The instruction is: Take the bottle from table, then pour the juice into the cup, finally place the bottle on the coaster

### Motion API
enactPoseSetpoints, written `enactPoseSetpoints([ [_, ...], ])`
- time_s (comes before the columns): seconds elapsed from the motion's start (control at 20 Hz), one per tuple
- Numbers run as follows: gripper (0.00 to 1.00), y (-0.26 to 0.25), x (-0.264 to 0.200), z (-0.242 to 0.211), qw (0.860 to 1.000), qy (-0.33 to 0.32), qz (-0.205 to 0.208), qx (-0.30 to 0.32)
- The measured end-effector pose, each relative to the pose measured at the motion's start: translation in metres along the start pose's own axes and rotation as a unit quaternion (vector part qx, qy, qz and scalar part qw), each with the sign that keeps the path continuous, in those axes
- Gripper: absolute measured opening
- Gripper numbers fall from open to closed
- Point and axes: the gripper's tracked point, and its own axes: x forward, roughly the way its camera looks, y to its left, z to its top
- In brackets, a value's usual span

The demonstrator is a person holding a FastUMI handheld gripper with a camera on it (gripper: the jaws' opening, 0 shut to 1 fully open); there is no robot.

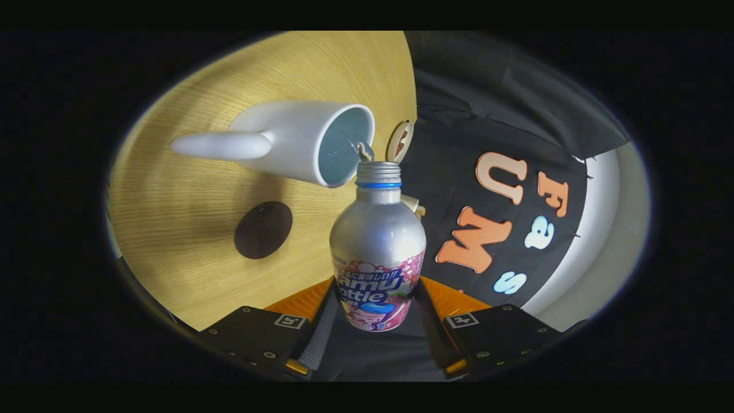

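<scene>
Bottle point(377, 246) is sitting right between the two fingers of the gripper point(375, 312), and both of them are pressed up against its lower sides over the printed label, so the claw is clamped on it, closed down to about the bottle's width. It's a silver metal one with a blue ring under the threaded neck and the cap is off. The whole view is tipped over, so the wooden table point(189, 229) swings up behind everything. The bottle's open mouth is right at the rim of the white cup point(298, 140), just about touching the lip, and the cup's handle points away from the bottle. Can't really tell if anything is coming out, there's just a small blurry glint at the rim. A dark round coaster point(263, 229) lies flat on the table beside the cup, well off to the side of the bottle's shoulder, nothing on it.
</scene>
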Motion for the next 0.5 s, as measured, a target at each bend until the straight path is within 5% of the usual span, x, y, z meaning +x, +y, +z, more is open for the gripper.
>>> enactPoseSetpoints([
  [0.5,0.73,-0.0051,-0.0004,-0.0069,1.000,0.007,0.004,-0.025],
])
